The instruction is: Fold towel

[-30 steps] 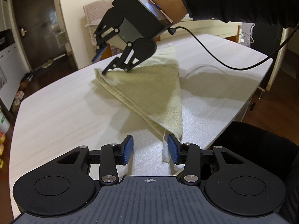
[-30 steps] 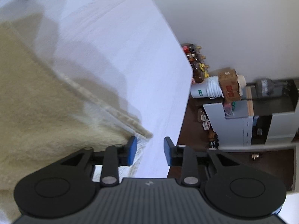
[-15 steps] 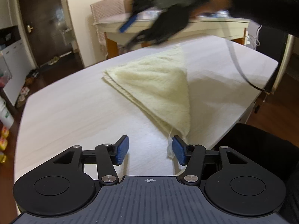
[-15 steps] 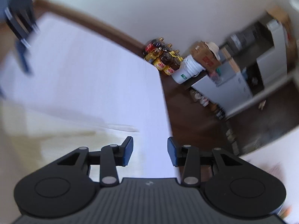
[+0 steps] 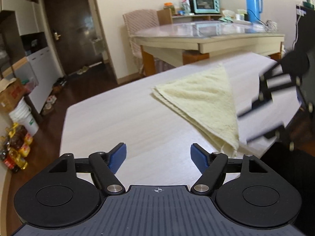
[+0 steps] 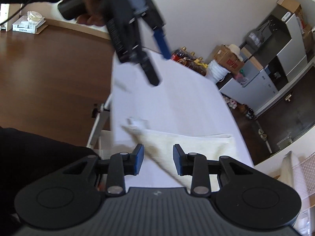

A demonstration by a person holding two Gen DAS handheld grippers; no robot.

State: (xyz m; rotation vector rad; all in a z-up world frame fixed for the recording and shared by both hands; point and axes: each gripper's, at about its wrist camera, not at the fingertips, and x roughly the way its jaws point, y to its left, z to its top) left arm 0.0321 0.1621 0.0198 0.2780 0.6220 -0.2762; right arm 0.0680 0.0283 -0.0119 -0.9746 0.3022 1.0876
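Observation:
The pale yellow towel (image 5: 208, 100) lies folded into a triangle on the white table (image 5: 122, 122), its near tip by the table's right edge. My left gripper (image 5: 158, 156) is open and empty above the table, left of that tip. My right gripper (image 5: 261, 114) shows blurred at the right, beside the towel. In the right wrist view the right gripper (image 6: 158, 159) is open and empty, held above the towel (image 6: 189, 143). The left gripper (image 6: 157, 63) hangs above the table's far end.
A second table (image 5: 208, 37) with a blue thermos (image 5: 253, 5) and a teal oven (image 5: 205, 3) stands behind. A chair (image 5: 140, 31) is beside it. A white bucket (image 5: 23, 120), boxes and bottles (image 5: 13, 147) sit on the floor at the left.
My right gripper let go of the towel's far corner, lifted, and swung round to the near right side. My left gripper opened wider and drew left, away from the towel's tip.

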